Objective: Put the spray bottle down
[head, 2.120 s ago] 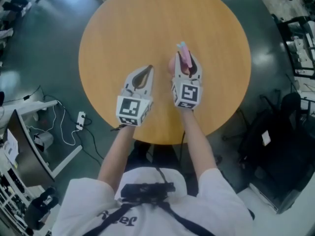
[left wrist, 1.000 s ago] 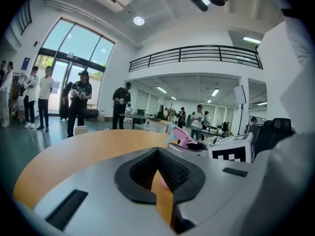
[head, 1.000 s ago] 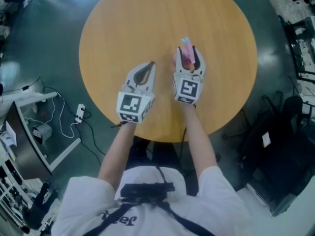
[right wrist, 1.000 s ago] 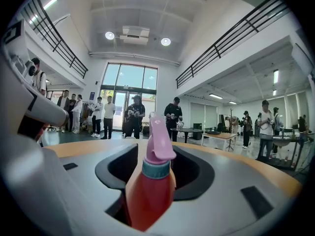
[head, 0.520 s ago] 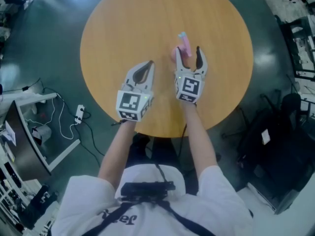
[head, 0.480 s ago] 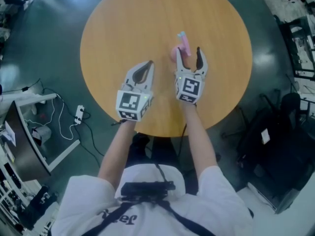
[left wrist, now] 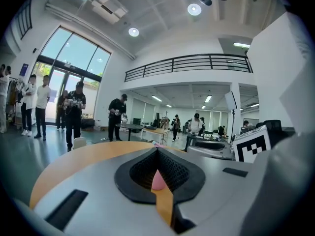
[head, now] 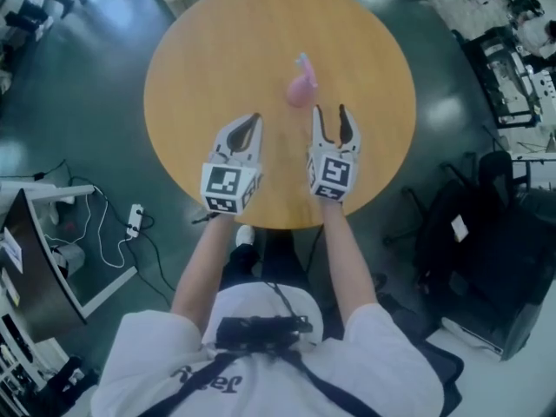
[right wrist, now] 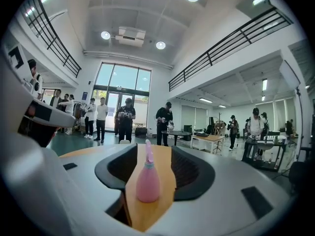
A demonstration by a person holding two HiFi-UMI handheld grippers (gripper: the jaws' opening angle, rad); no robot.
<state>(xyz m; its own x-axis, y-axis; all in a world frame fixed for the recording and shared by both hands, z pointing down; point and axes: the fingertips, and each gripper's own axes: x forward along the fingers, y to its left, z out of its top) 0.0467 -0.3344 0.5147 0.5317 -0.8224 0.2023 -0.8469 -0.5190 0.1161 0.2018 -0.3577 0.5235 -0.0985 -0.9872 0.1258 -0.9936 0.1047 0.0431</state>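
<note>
Both grippers backed off. Your right gripper [head: 330, 111] released: jaws apart, empty, now closing. Left gripper [head: 255, 118] is closed, empty. Spray bottle [head: 301, 87] stands upright on the table [head: 208, 50], untouched, so the task looks done.

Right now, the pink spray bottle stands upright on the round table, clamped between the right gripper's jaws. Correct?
Not clamped. The spray bottle stands upright on the round table, free, just beyond the right gripper, whose closing jaws hold nothing, as the head view shows.
</note>
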